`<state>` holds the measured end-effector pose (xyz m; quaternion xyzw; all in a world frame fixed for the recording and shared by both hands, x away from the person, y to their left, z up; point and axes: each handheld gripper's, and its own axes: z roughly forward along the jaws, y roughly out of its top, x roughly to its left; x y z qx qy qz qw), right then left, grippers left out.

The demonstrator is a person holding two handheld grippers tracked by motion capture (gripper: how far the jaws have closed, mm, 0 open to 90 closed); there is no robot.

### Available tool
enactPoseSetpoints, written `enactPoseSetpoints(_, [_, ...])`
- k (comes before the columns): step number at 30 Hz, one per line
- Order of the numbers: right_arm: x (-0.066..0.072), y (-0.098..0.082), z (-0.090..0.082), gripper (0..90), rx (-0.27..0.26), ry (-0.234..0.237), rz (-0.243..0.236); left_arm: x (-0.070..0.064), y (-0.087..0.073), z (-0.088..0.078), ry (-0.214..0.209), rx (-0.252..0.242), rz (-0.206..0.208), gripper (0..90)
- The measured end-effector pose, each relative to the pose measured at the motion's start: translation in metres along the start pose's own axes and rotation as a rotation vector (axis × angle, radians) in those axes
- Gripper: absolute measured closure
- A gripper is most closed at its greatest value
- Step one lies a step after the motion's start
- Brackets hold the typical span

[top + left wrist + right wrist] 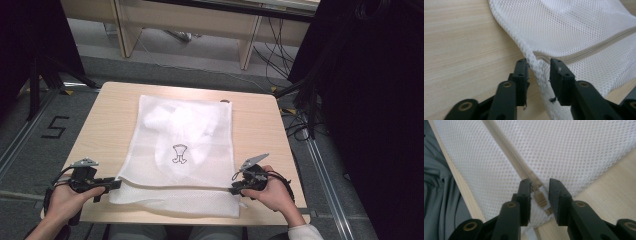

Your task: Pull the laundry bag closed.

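Left gripper sits at the lower left of the high view, jaws partly apart, with the folded corner edge of the white mesh laundry bag between them; the pads do not press on it. Right gripper sits at the lower right, jaws likewise partly apart around the beige zipper pull, not clamping it. The bag lies flat at the centre of the light wooden tabletop, its zipper edge toward the bottom of the frame.
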<state>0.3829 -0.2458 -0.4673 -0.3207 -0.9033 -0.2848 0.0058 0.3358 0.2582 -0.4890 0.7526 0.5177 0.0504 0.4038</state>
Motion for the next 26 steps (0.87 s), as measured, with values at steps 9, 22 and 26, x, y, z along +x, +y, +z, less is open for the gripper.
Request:
enactPoseSetpoints(9, [-0.006,-0.008,-0.006,62.3,-0.201,-0.107,0.180,0.002,0.003,-0.001,0.034,-0.117,-0.021,43.5])
enactPoseSetpoints(22, [-0.015,-0.013,-0.013,61.1,-0.215,-0.142,0.292,0.003,0.003,0.000,0.074,-0.134,-0.007,39.5])
enactPoseSetpoints(26, [-0.014,-0.013,-0.013,60.9,-0.205,-0.145,0.308,0.003,0.003,0.000,0.075,-0.134,-0.002,40.0])
